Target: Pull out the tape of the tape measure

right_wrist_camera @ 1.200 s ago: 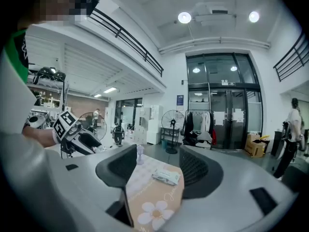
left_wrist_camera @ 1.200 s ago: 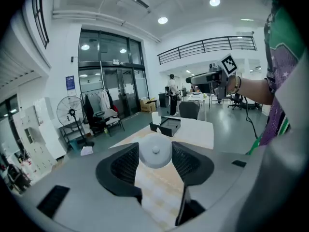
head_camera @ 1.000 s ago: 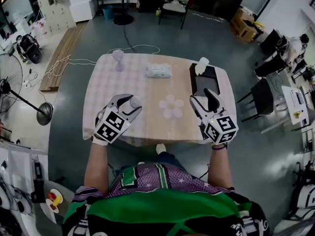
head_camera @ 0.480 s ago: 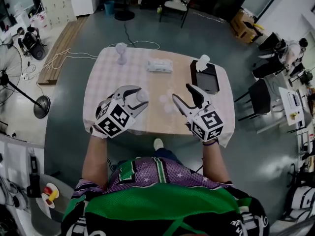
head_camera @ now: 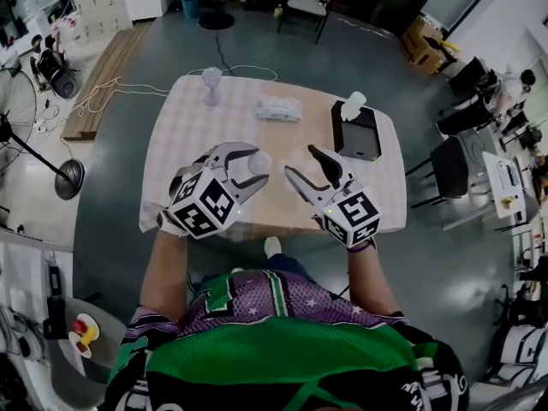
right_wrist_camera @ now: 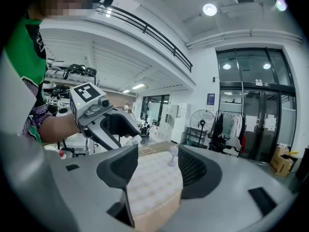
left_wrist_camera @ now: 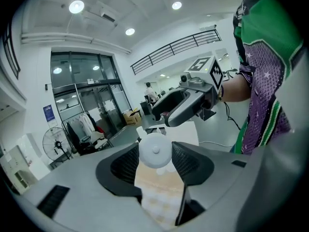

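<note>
Two grippers held up before the torso, tips angled toward each other.
The left gripper [head_camera: 248, 158] clamps a round white tape measure [left_wrist_camera: 155, 150] between its jaws. The right gripper [head_camera: 302, 163], near it, has its jaws apart with nothing between them; they have just been closing a little. Both forearms reach forward.

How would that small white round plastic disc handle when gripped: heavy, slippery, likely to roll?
Probably light: the left gripper holds the small white round plastic disc above the table by its rim alone. That smooth, curved rim might swivel or slip between the pads. On edge it would likely roll.
</note>
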{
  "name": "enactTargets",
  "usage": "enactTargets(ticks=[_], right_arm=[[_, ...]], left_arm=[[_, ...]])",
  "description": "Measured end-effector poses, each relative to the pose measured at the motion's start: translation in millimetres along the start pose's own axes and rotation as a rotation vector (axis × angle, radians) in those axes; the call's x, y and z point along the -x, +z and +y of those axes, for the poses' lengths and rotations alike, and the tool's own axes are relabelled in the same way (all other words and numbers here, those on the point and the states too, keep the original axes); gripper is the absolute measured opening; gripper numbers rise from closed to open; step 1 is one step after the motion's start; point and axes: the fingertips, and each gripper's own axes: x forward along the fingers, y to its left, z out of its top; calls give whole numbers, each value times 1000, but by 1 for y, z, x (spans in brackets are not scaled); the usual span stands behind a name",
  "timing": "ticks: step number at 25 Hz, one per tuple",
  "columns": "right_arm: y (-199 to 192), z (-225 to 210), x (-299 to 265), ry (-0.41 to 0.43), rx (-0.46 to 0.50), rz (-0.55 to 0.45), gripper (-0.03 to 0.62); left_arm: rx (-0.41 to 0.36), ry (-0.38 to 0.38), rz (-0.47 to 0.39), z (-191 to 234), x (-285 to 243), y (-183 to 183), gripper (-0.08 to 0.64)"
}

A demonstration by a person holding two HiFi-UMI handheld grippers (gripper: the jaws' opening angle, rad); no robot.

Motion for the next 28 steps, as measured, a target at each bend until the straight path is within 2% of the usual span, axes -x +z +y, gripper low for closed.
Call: enactTargets(ticks=[9,16,24,28], right_arm=[[3,33,-5,95,104,17,225],[0,56,-5,192,193,62,123],[-14,79,-6,297,250,110,99],[-15,80,-8,293,268,115,42]], left_arm=[[-60,-43,-4,-13,1,7,238],[-81,-87,0,-21,8,2,238],[-96,-159,25,-36,14,-12,238],[-87,-160,45,-35,15,-15,238]])
